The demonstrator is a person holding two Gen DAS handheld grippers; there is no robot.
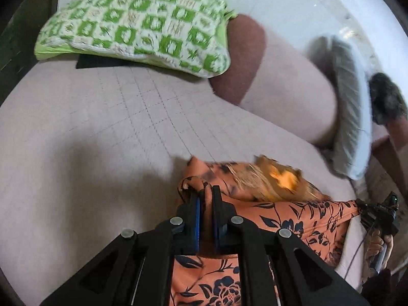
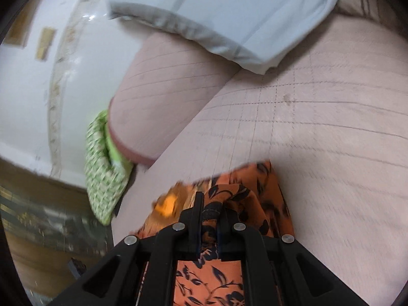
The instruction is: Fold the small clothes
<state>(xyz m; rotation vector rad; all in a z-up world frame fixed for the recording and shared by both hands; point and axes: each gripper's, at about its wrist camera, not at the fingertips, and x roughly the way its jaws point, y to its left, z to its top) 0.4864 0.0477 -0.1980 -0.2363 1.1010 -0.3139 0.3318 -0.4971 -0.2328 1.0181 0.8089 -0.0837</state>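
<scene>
both grippers clenched on the same orange floral garment [image 1: 293,219]. left gripper [image 1: 206,199] pinches a bunched corner between its blue pads, cloth runs back under the frame. right gripper [image 2: 211,210] pinches another bunched edge, jaws nearly together with fabric between. garment is stretched between the two over the pink quilted bed cover [image 1: 89,140], a loose part with lighter orange trim flops forward onto the bed, blurred. in the left view the right gripper [image 1: 377,214] shows at far right with the person's hand [image 1: 380,244] on its handle.

risks, as a guess: grips are on scrunched wads, not flat edges, so a layer could slip out mid swing and the fold lands crooked. the loose trim part could tuck under and leave a lump. pulling the two ends unevenly would skew the cloth. thin fabric, likely slippery and drapey, so it won't hold a crease without being laid flat.

around: green checked pillow [image 1: 137,23] at the far bed edge, well apart from the garment. pale blue pillow [image 2: 229,15] also far side. a dark furry thing [image 1: 387,99] next to it, can't tell what. white tiled floor [image 2: 38,102] beyond. middle of the bed is open, nothing blocks laying the garment down.
</scene>
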